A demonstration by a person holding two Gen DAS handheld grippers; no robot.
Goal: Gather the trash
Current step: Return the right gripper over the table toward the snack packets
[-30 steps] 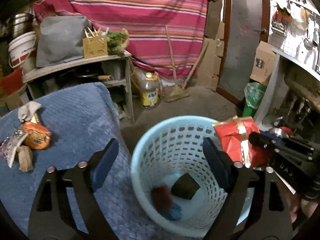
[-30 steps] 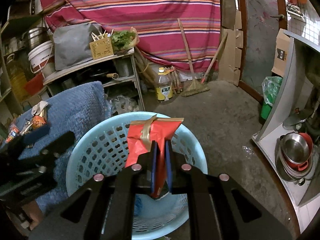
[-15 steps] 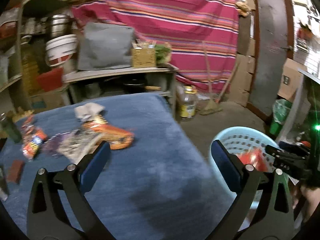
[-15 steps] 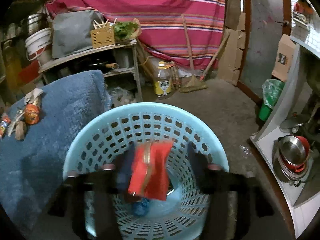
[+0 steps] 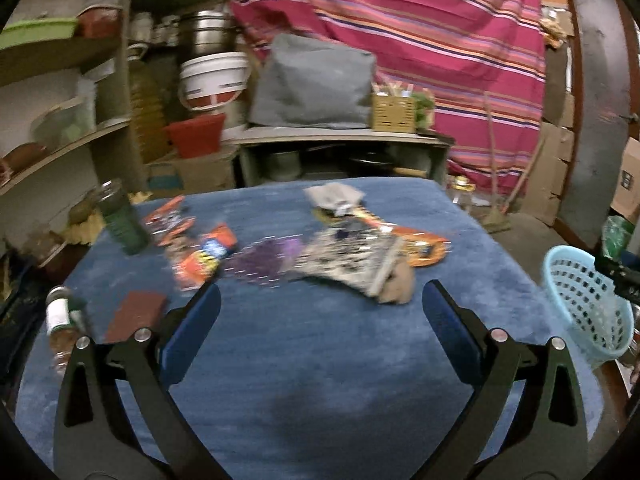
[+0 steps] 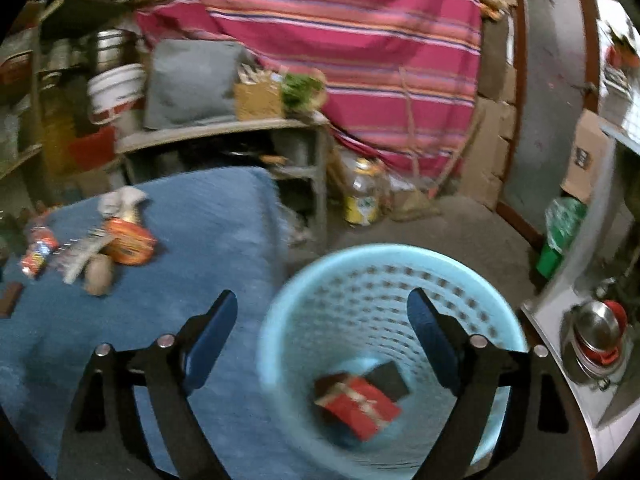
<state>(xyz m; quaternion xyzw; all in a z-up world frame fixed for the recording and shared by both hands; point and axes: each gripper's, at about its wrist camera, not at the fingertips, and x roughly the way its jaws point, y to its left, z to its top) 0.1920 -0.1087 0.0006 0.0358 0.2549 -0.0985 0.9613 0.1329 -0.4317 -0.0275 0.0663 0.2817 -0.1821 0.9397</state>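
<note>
A light blue perforated basket [image 6: 384, 276] stands on the floor beside the blue-covered table [image 5: 320, 360]. A red wrapper with a gold band [image 6: 360, 402] lies at its bottom beside a dark piece [image 6: 390, 378]. My right gripper [image 6: 322, 326] is open and empty above the basket's left rim. My left gripper [image 5: 320, 316] is open and empty over the table, short of a litter pile: a black-and-white wrapper [image 5: 352, 258], a purple wrapper [image 5: 266, 258], orange packets [image 5: 200, 264], a brown lump [image 5: 396, 286]. The basket also shows in the left wrist view [image 5: 584, 300].
A green jar [image 5: 120, 220] and a brown card [image 5: 136, 314] sit on the table's left, a small bottle [image 5: 60, 320] at its edge. Shelves with buckets stand behind. An oil bottle [image 6: 364, 196] and a green bag [image 6: 562, 232] are on the floor. Pots [image 6: 598, 332] sit right.
My right gripper opened and the red wrapper dropped into the basket. My left gripper swung left from over the basket to face the litter on the table.
</note>
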